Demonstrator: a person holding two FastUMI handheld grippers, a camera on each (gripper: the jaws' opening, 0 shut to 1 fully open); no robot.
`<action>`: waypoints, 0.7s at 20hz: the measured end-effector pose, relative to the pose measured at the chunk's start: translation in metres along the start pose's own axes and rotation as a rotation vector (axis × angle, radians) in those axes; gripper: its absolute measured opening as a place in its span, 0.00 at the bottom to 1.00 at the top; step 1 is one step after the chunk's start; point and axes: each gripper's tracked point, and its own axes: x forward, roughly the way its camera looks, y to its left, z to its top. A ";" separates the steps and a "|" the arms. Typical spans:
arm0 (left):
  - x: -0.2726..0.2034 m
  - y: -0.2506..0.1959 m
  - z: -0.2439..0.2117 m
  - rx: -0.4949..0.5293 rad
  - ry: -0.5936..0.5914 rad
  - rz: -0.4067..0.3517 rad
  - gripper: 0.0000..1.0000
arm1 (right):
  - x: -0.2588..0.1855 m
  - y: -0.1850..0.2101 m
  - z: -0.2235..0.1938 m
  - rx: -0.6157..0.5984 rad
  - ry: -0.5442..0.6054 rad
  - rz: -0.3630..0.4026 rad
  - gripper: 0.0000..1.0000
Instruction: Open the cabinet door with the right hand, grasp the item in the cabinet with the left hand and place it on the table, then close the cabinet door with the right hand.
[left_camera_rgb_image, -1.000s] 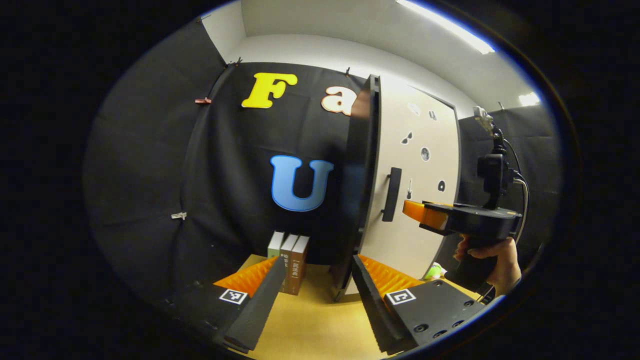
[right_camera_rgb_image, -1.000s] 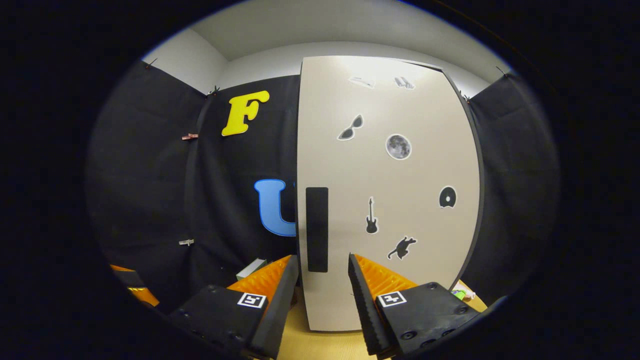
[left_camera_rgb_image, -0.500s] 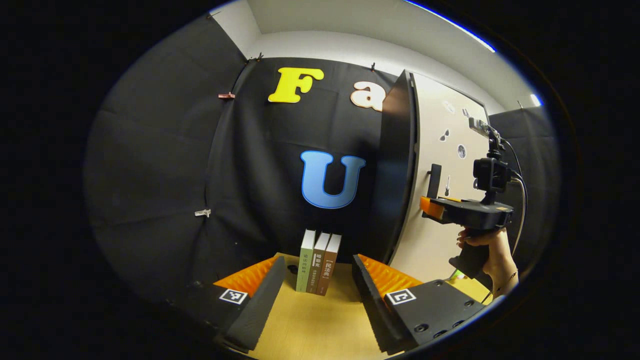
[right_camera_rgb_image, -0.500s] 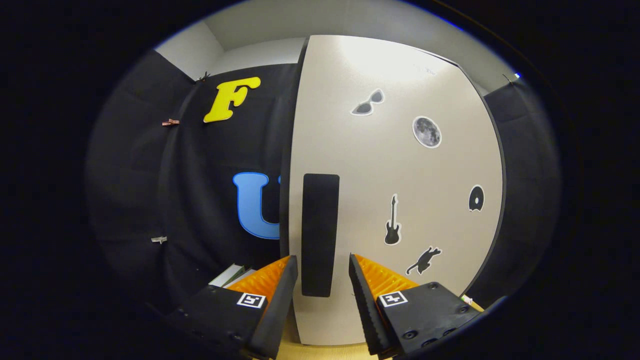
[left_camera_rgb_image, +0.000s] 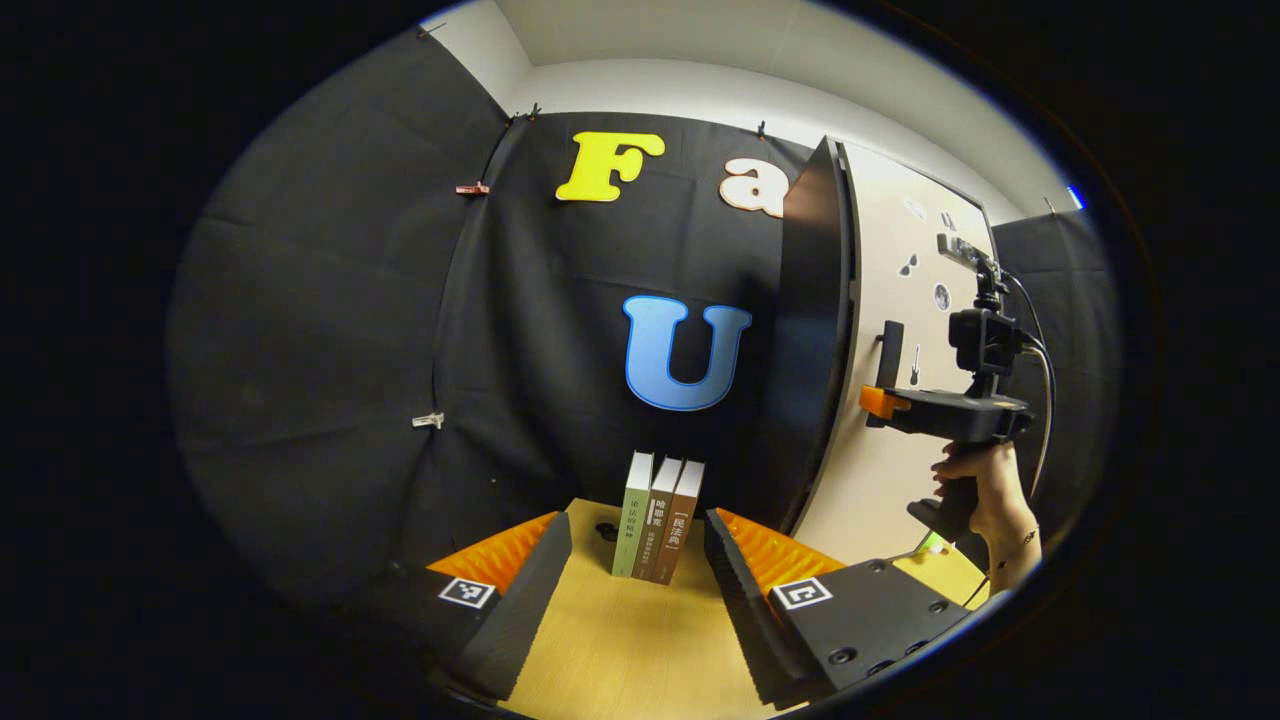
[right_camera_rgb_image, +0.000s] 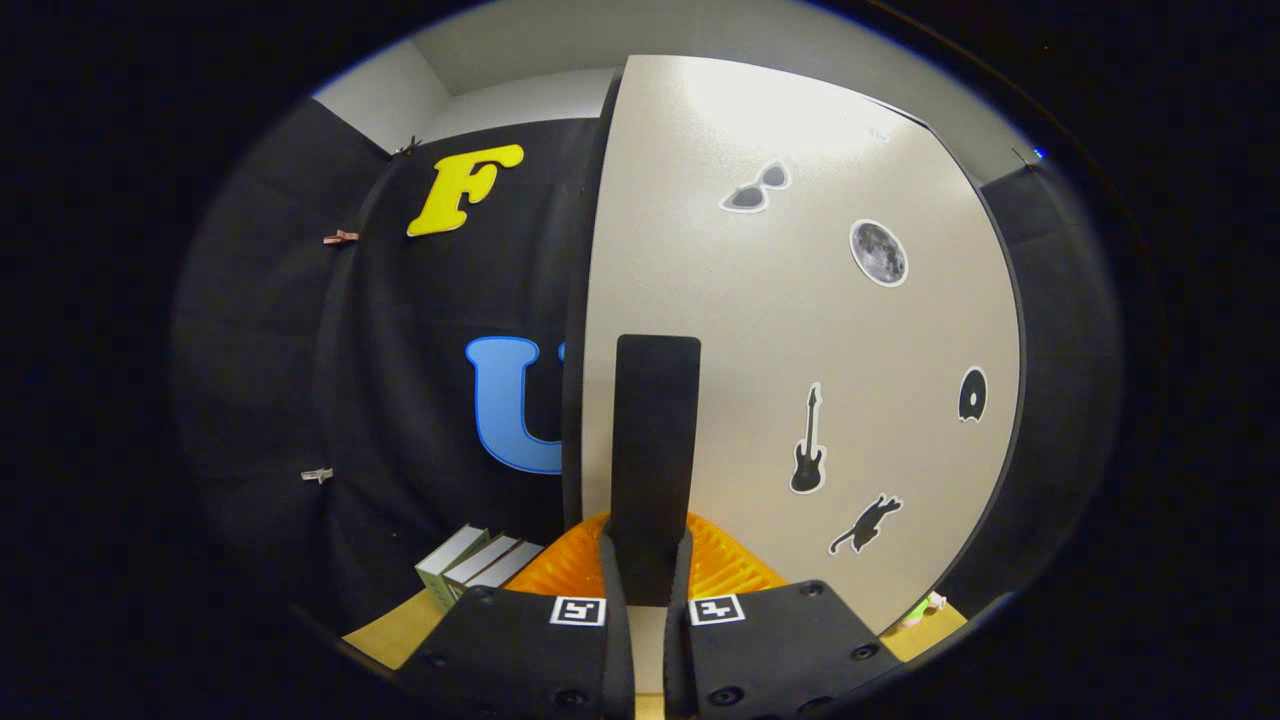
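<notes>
In the right gripper view our right gripper (right_camera_rgb_image: 647, 590) pinches the black handle (right_camera_rgb_image: 654, 460) of the cabinet door (right_camera_rgb_image: 800, 330), both fingers pressed against its lower end. The door stands closed against the cabinet, so we cannot see the item inside. Our left gripper (left_camera_rgb_image: 637, 560) hangs spread above the bench (left_camera_rgb_image: 630, 650), pointing at three upright books (left_camera_rgb_image: 658, 520).

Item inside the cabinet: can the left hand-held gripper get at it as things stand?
Probably not yet. The beige cabinet door looks shut, with the right hand-held gripper clamped on its black bar handle. The left hand-held gripper sits open facing three upright books.
</notes>
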 end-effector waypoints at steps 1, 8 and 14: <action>-0.003 -0.002 0.003 -0.003 -0.007 -0.004 0.86 | -0.014 -0.001 0.000 0.004 0.006 0.017 0.16; -0.033 -0.047 0.018 0.045 -0.062 -0.085 0.85 | -0.112 -0.032 0.001 -0.003 0.033 0.070 0.15; -0.066 -0.103 0.013 0.074 -0.065 -0.186 0.85 | -0.182 -0.079 0.004 0.011 0.043 0.060 0.15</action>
